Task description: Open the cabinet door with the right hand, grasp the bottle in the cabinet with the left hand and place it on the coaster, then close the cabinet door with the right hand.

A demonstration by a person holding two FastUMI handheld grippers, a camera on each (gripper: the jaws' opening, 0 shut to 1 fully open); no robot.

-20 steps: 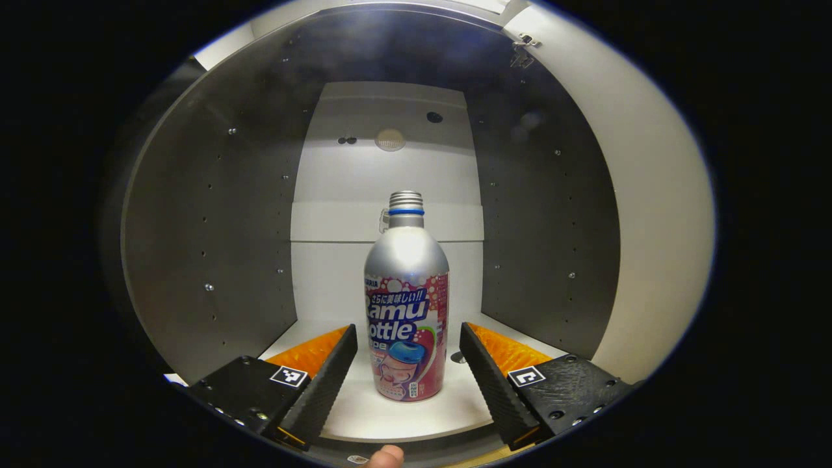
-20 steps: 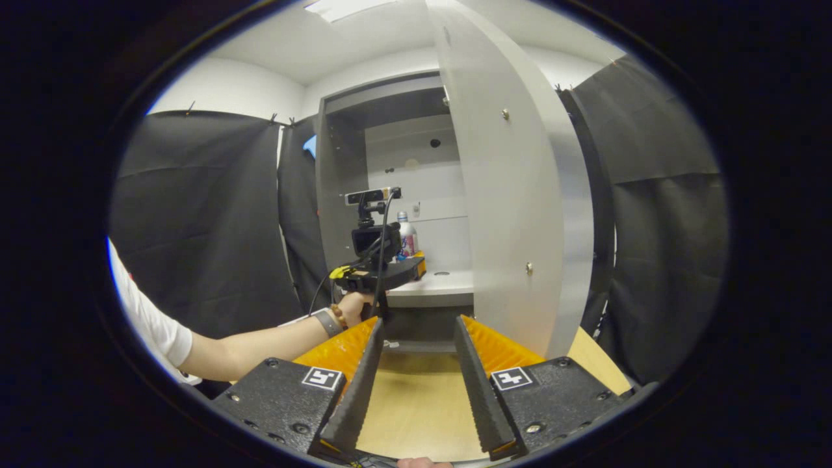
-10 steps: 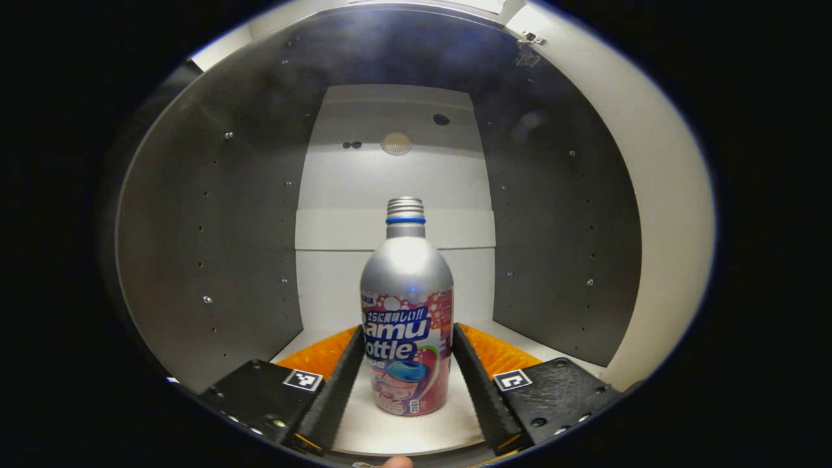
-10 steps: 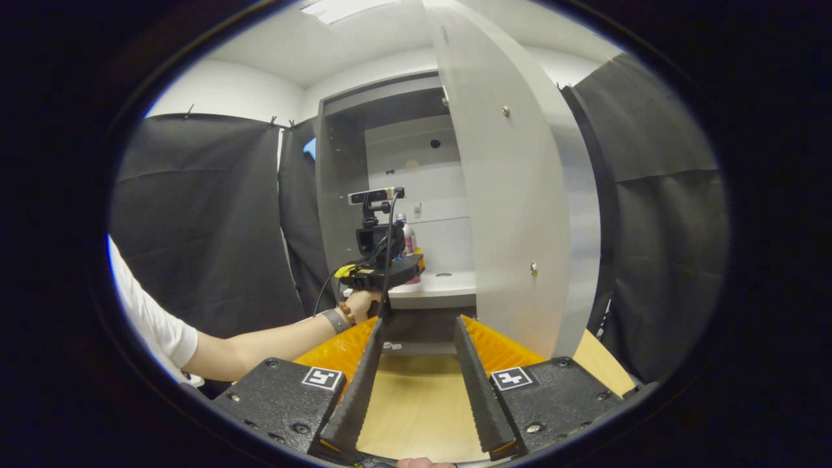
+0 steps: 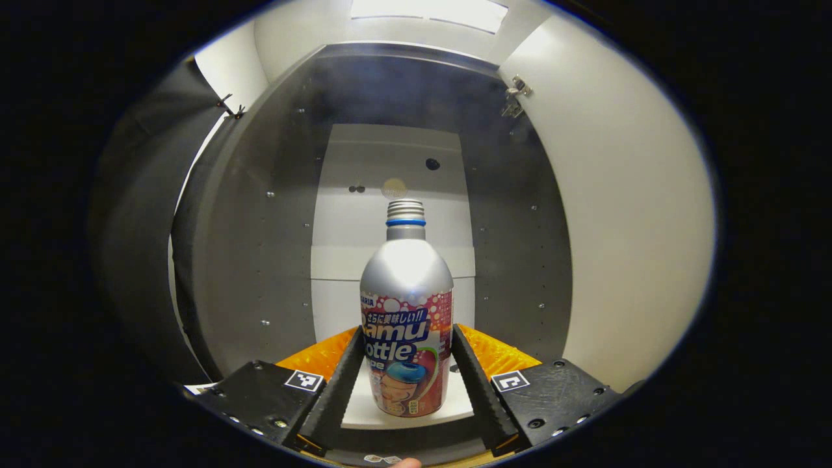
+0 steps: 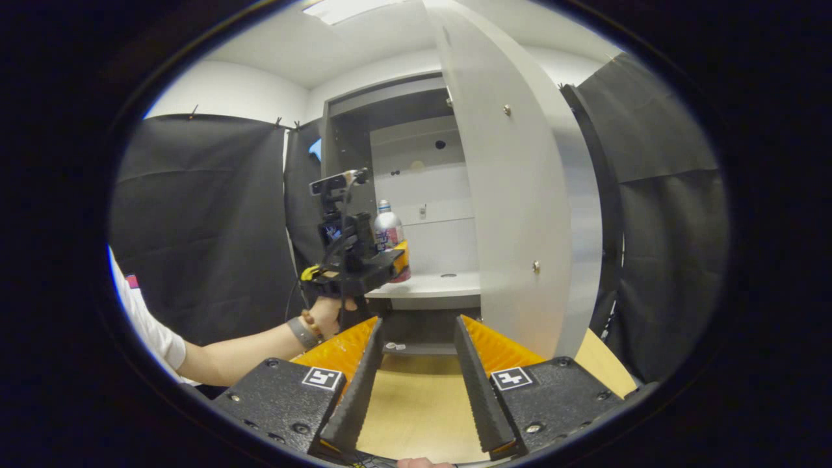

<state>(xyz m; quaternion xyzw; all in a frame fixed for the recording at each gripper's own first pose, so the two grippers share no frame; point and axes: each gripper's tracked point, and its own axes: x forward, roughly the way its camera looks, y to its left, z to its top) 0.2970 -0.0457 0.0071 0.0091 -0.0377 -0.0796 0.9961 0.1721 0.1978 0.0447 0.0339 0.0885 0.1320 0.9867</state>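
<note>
A silver bottle (image 5: 406, 273) with a pink and blue label stands upright between my left gripper's (image 5: 406, 341) fingers, which press on both sides of its label. It hangs over the front edge of the white cabinet shelf (image 5: 455, 406). In the right gripper view the same bottle (image 6: 388, 227) and the left gripper (image 6: 398, 260) are at the cabinet's left front, held up by a hand (image 6: 325, 313). The cabinet door (image 6: 520, 195) stands wide open on the right. My right gripper (image 6: 416, 320) is open and holds nothing, low over the wooden table (image 6: 416, 403).
Grey inner cabinet walls (image 5: 247, 273) flank the bottle on both sides. The open door (image 5: 624, 214) rises close on the right of the left gripper. Black cloth (image 6: 195, 214) hangs left of the cabinet, and a bare forearm (image 6: 247, 348) crosses in front of it.
The left gripper's fingers came together on the bottle, then drew it back toward the cabinet's front and leftward. The right gripper has hardly moved.
</note>
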